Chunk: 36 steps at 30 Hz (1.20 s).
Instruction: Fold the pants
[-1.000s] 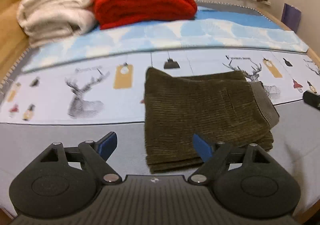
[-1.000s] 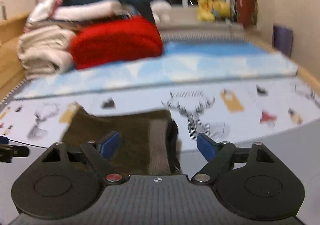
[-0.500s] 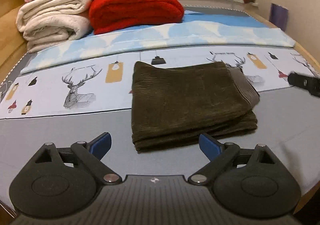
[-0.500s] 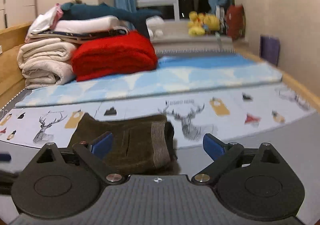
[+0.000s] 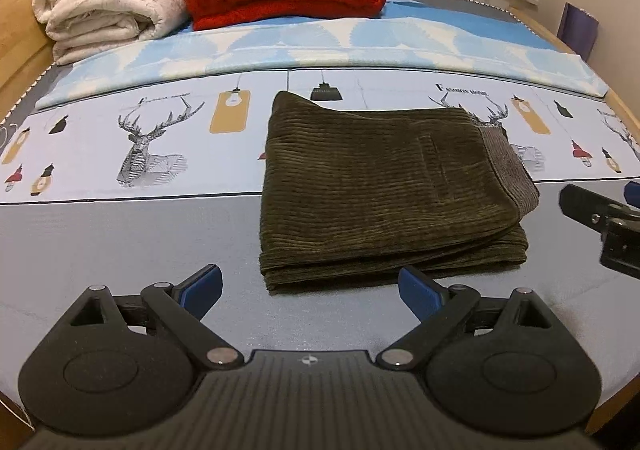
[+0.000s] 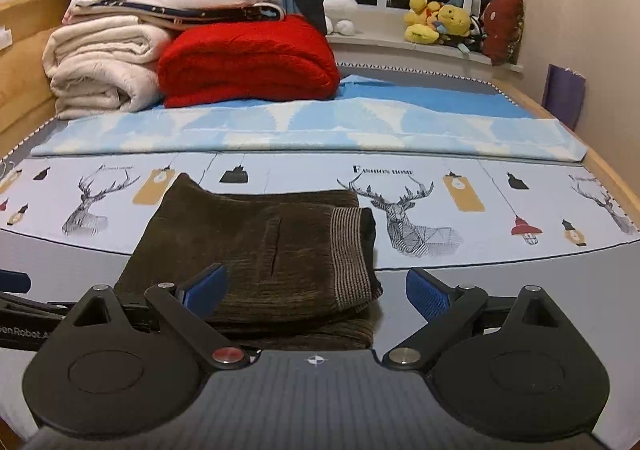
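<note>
Dark olive corduroy pants (image 5: 384, 185) lie folded into a thick rectangle on the bed, their ribbed waistband (image 6: 350, 254) on the right side. My left gripper (image 5: 310, 286) hovers open just in front of the fold's near edge, nothing between its blue pads. My right gripper (image 6: 316, 290) is open too, low over the near right part of the pants (image 6: 256, 246), not pressing on them. In the left wrist view the right gripper's black finger (image 5: 596, 209) shows at the right edge, beside the waistband end.
Bed sheet (image 5: 120, 145) with deer and lamp prints, grey band nearer me. A light blue blanket (image 6: 320, 125) lies behind. Folded red blanket (image 6: 248, 57) and cream blankets (image 6: 100, 65) are stacked at the back left. Plush toys (image 6: 436, 21) sit on the window sill.
Both grippers drew back from the folded pants and opened a little wider. The pants settled flat, and the views sharpened from blur.
</note>
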Motion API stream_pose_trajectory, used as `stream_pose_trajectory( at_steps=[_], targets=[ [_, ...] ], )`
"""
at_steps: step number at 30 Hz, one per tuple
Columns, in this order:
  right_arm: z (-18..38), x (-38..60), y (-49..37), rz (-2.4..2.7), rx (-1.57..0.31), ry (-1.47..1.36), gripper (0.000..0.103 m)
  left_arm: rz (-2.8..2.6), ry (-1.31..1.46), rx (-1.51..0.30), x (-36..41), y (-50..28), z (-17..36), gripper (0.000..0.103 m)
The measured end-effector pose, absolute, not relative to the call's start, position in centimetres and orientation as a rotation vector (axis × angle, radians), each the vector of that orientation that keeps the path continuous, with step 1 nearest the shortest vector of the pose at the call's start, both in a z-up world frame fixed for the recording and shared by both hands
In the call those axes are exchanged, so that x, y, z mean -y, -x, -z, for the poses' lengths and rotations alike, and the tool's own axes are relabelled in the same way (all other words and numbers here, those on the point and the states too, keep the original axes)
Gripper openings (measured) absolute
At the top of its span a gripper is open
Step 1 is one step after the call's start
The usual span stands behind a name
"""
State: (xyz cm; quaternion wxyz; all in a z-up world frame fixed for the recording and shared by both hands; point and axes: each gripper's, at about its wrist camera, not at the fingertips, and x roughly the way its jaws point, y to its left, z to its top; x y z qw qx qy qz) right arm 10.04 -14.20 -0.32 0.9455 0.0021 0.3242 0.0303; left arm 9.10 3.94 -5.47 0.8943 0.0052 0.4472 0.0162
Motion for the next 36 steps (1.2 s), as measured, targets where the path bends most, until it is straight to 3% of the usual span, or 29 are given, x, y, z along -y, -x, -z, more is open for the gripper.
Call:
stream_pose_trajectory(
  at_steps=[36],
  targets=[
    [0.4,14.6,-10.4,-0.054,-0.704,-0.035,0.096,-0.021,0.000,-0.957,-2.5,-9.6,6.0,0.097]
  ],
)
